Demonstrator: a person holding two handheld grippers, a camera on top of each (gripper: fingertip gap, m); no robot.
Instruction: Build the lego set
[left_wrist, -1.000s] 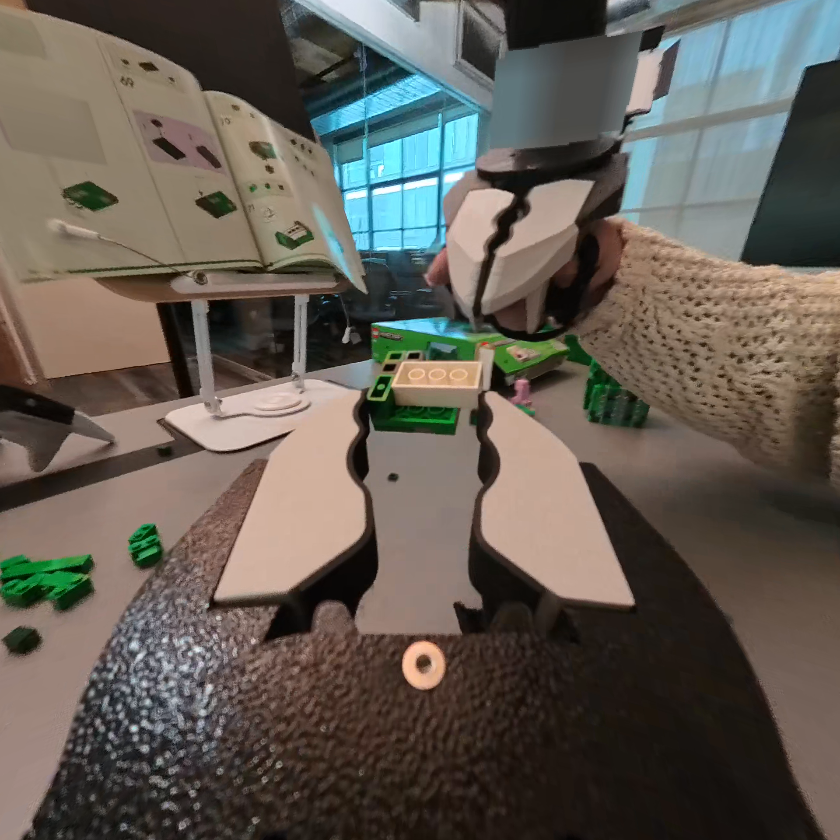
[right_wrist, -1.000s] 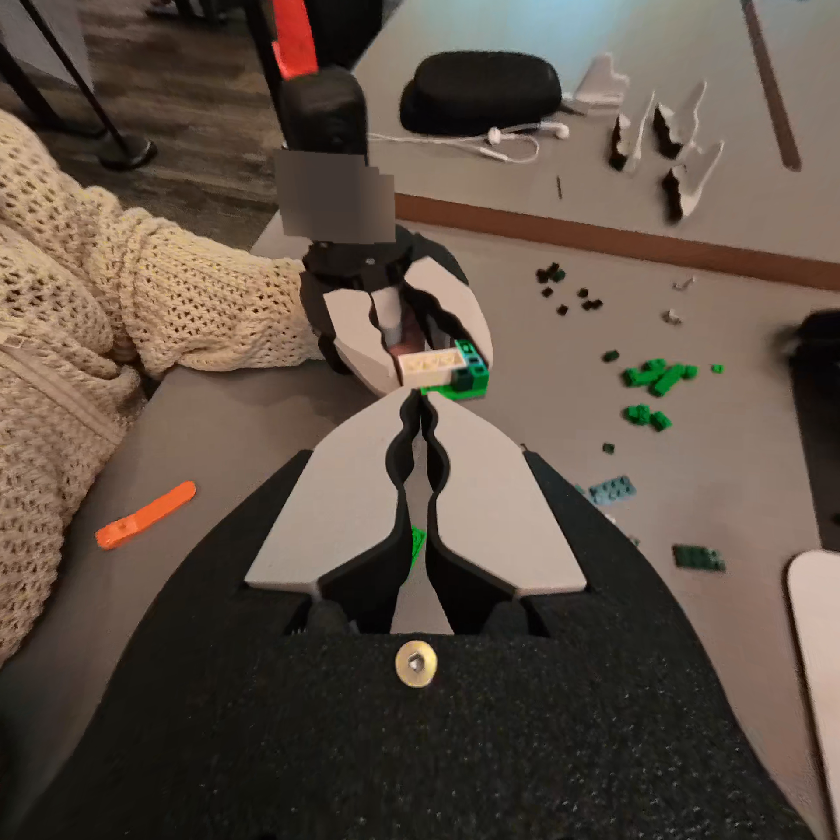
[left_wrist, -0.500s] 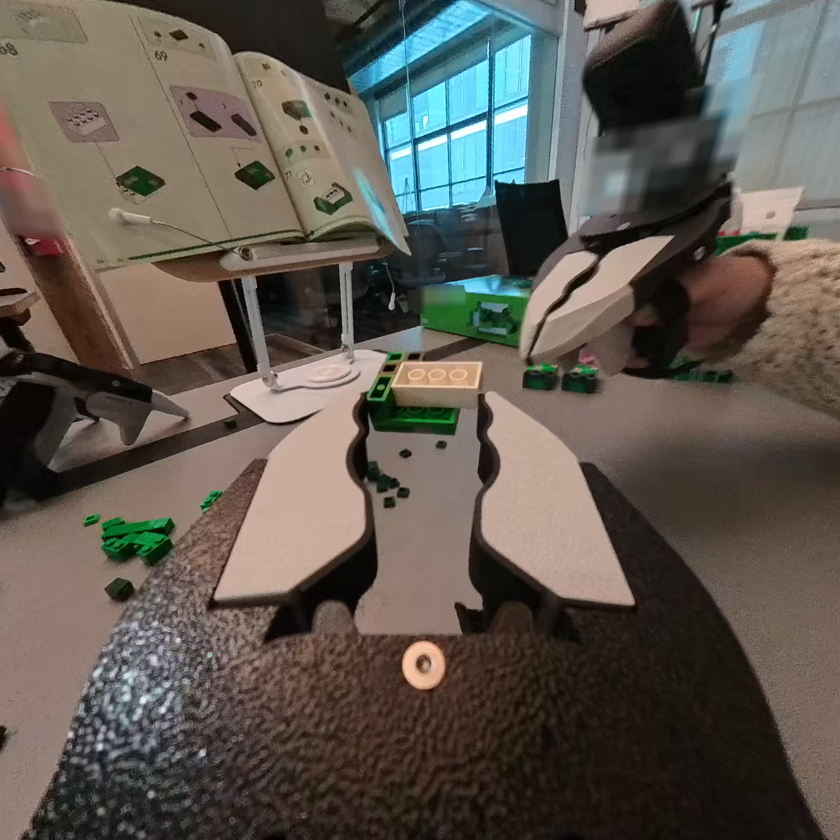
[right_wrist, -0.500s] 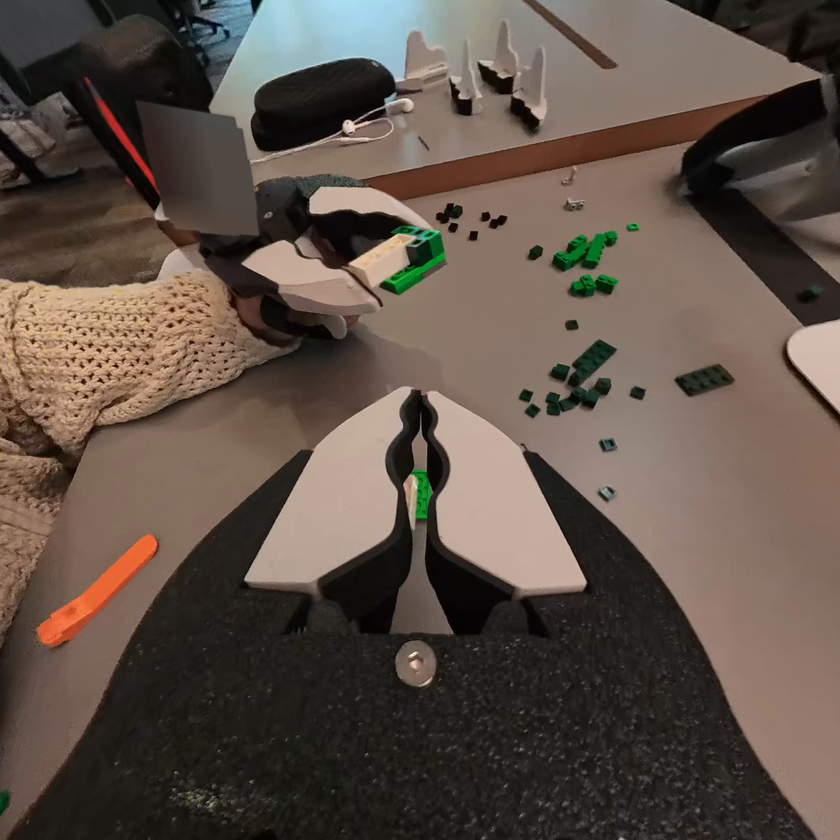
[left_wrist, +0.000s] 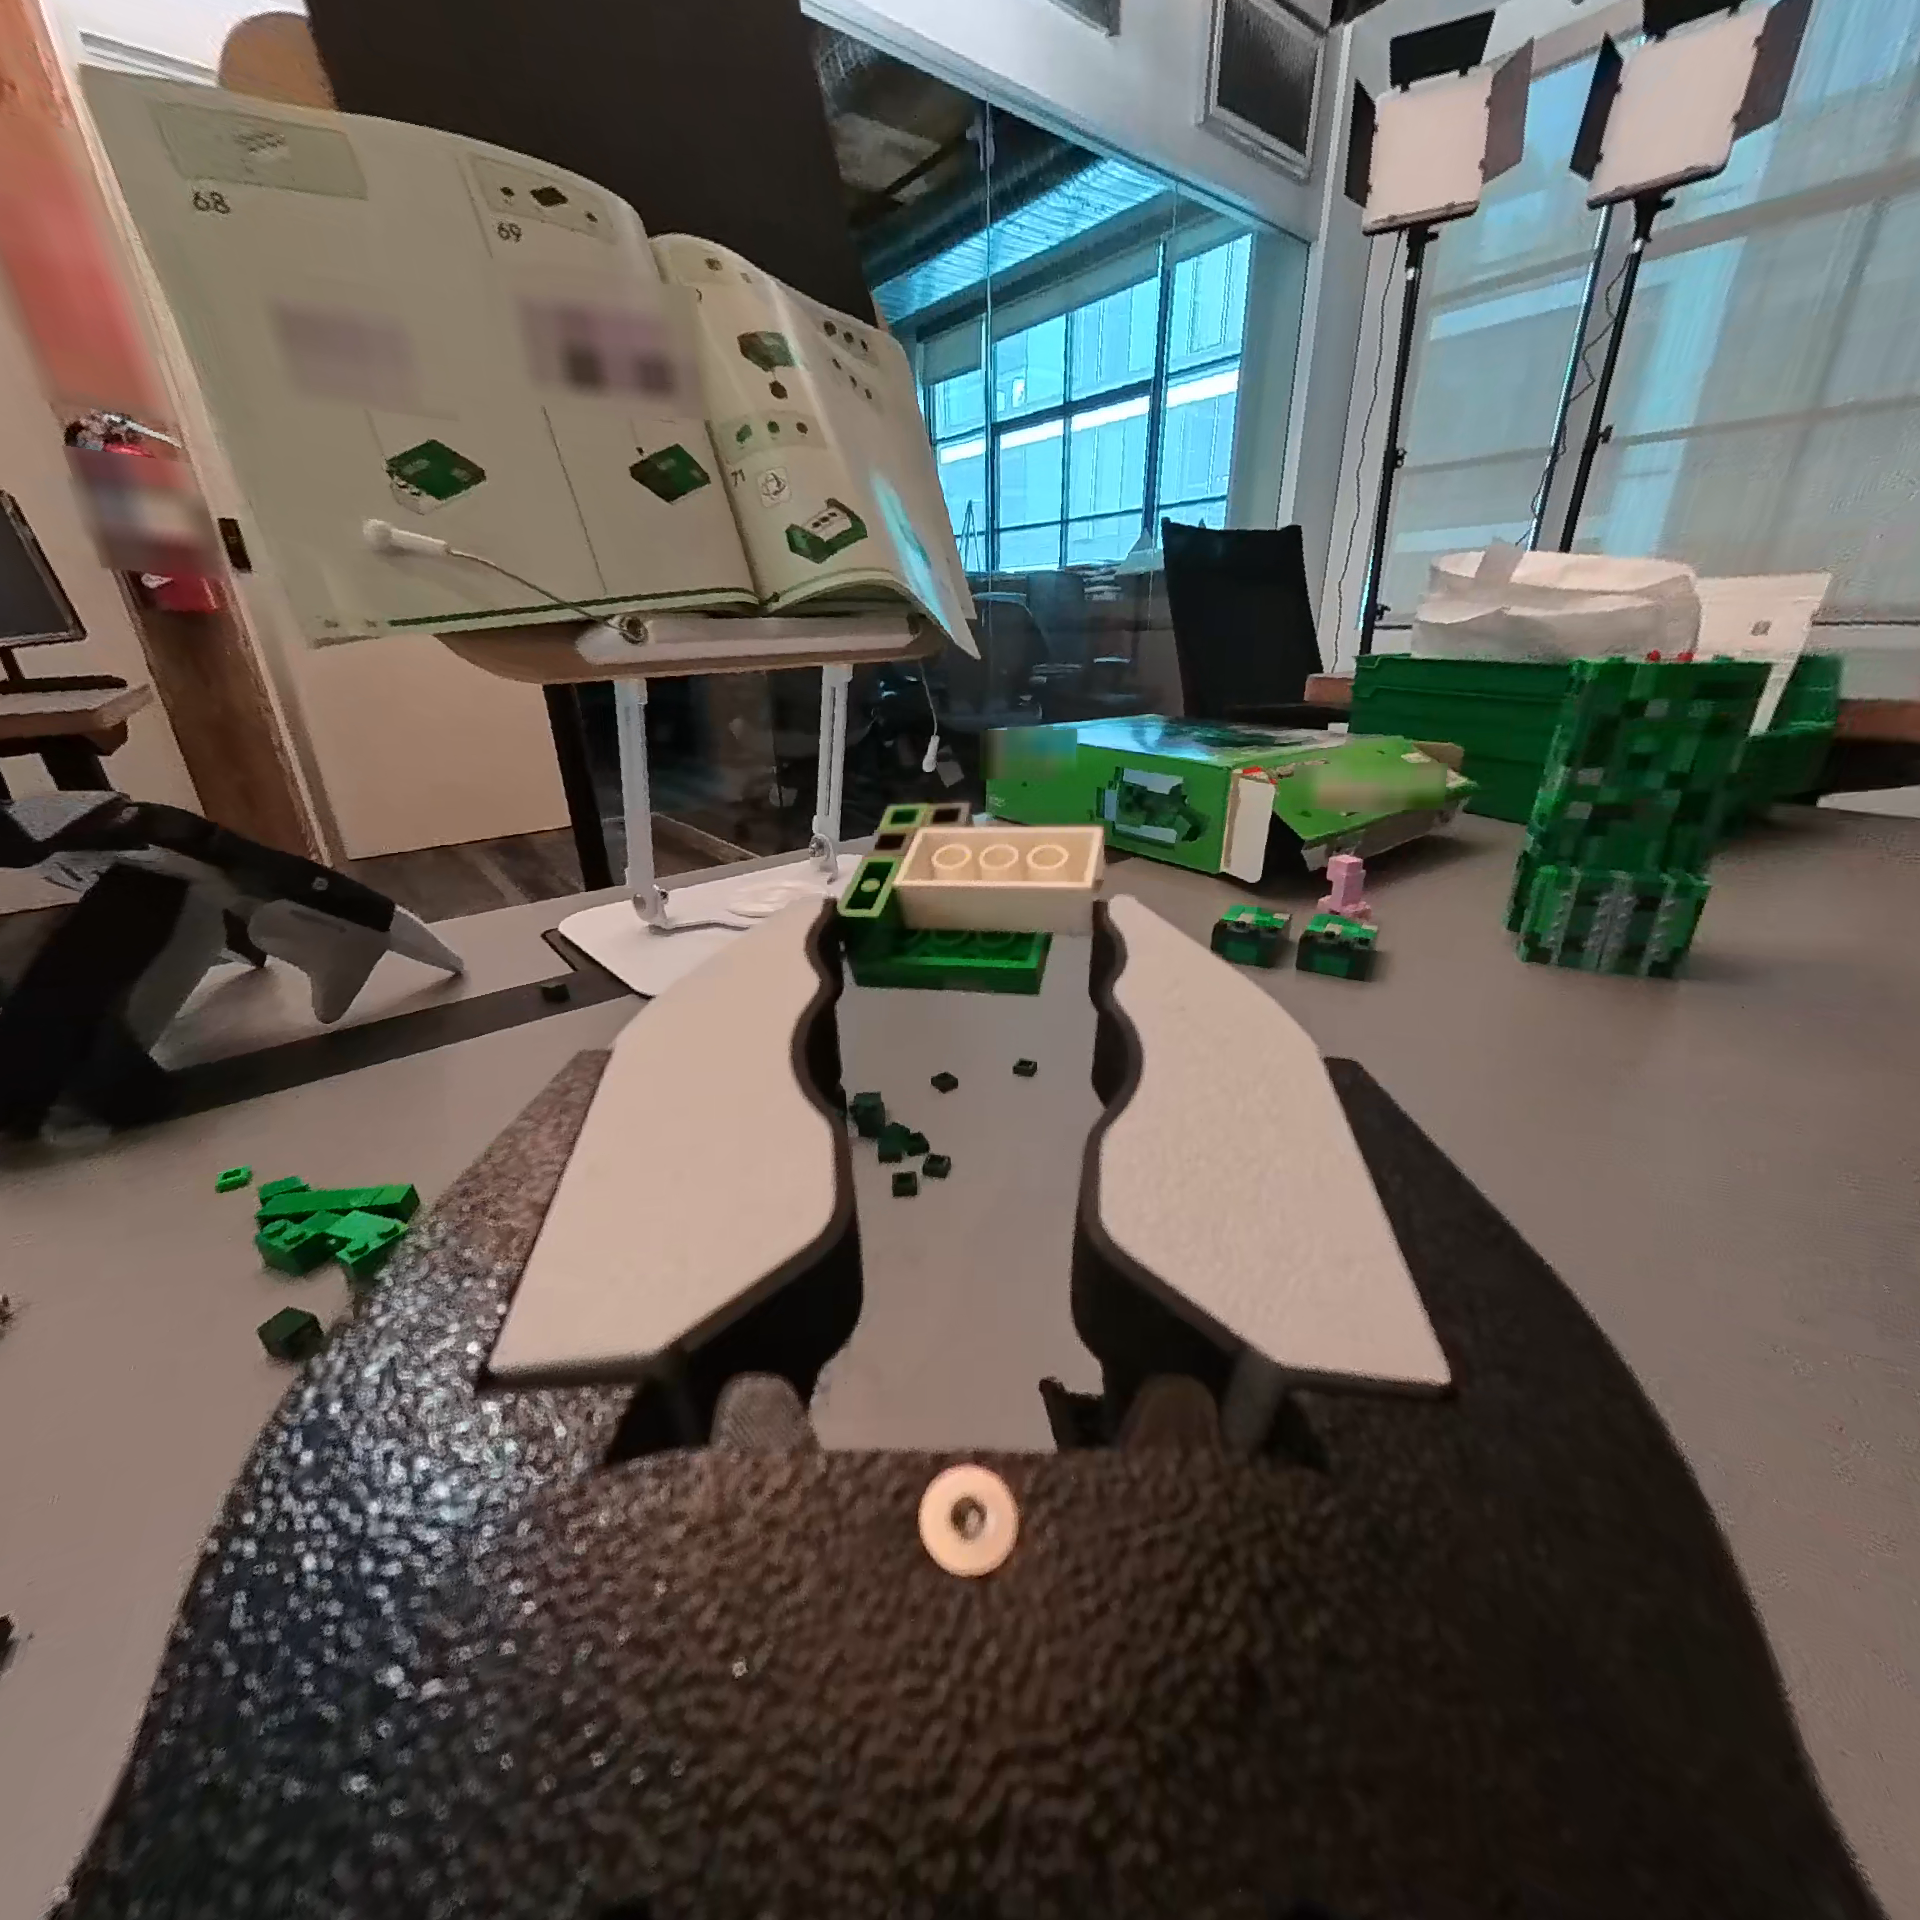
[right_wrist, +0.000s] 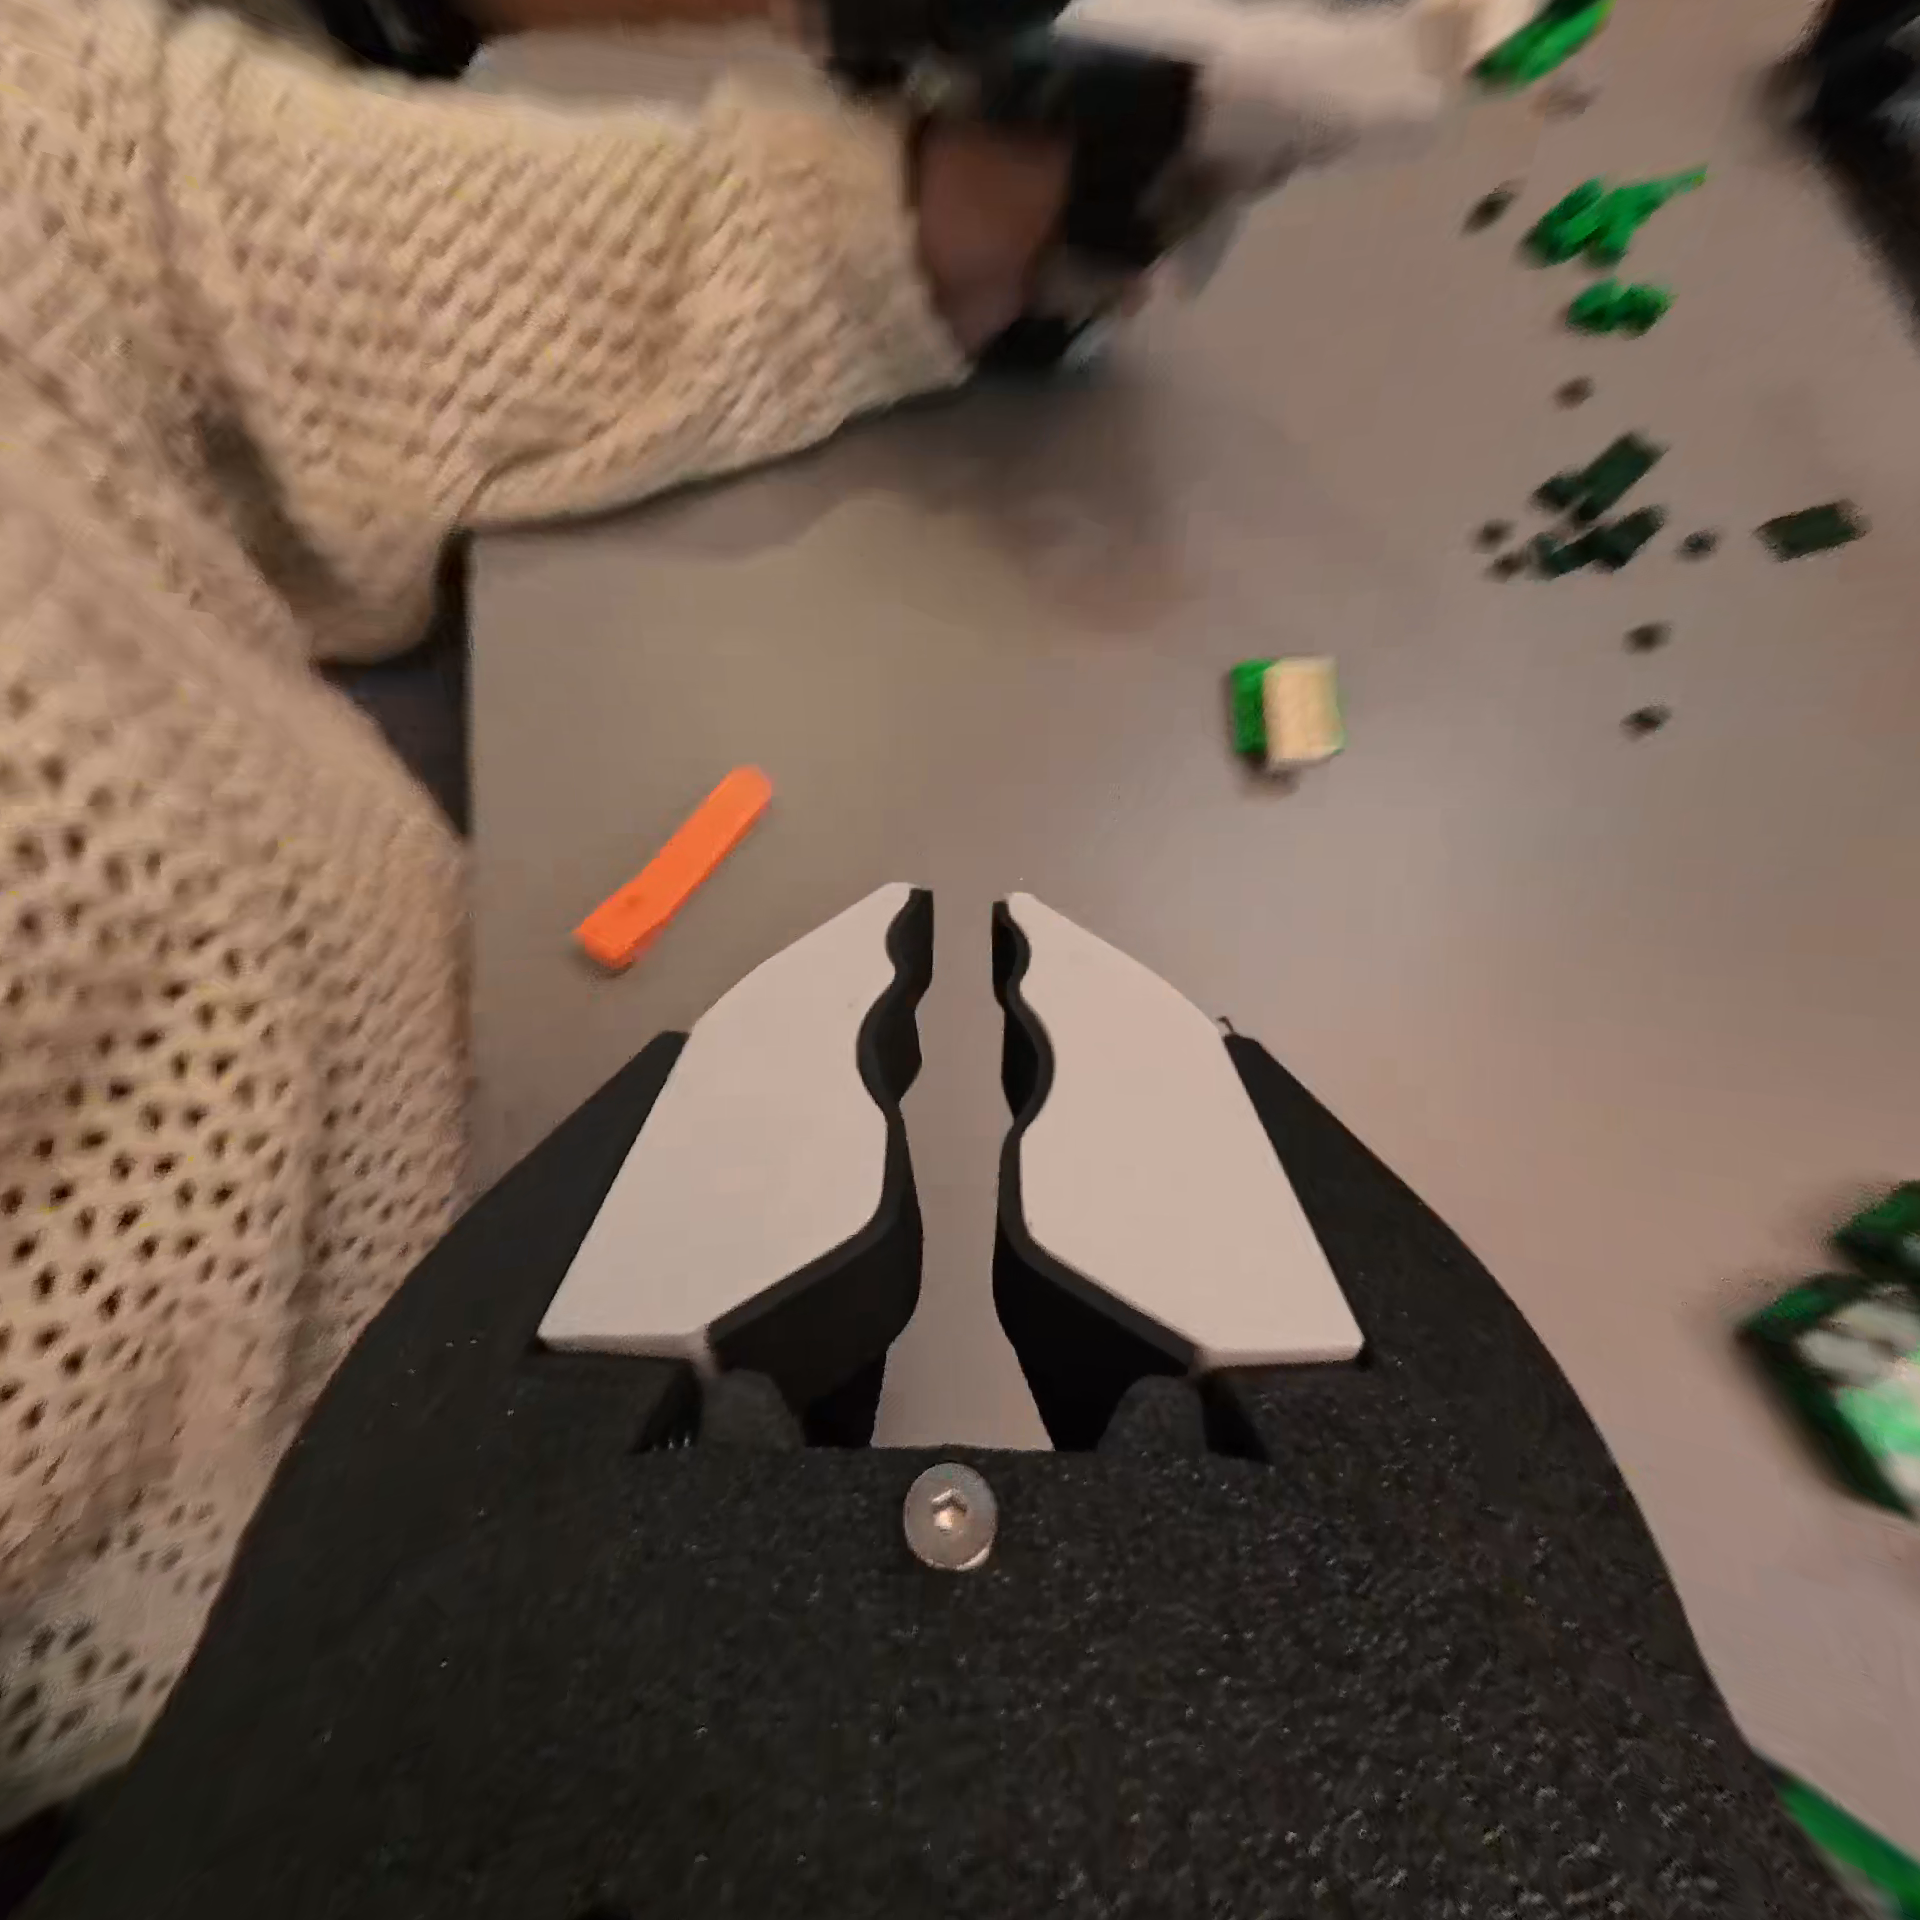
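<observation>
Right wrist view | right gripper narrowly parted, empty | green-and-cream brick lies on desk ahead-right, apart | left gripper pinches cream-and-green assembly above desk

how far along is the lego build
Done: a tall green model stands on the table. In hand: the left gripper holds a white-and-green assembly; the right gripper is open and empty. Left: loose green bricks are unplaced, and a white-green piece lies apart.
</observation>
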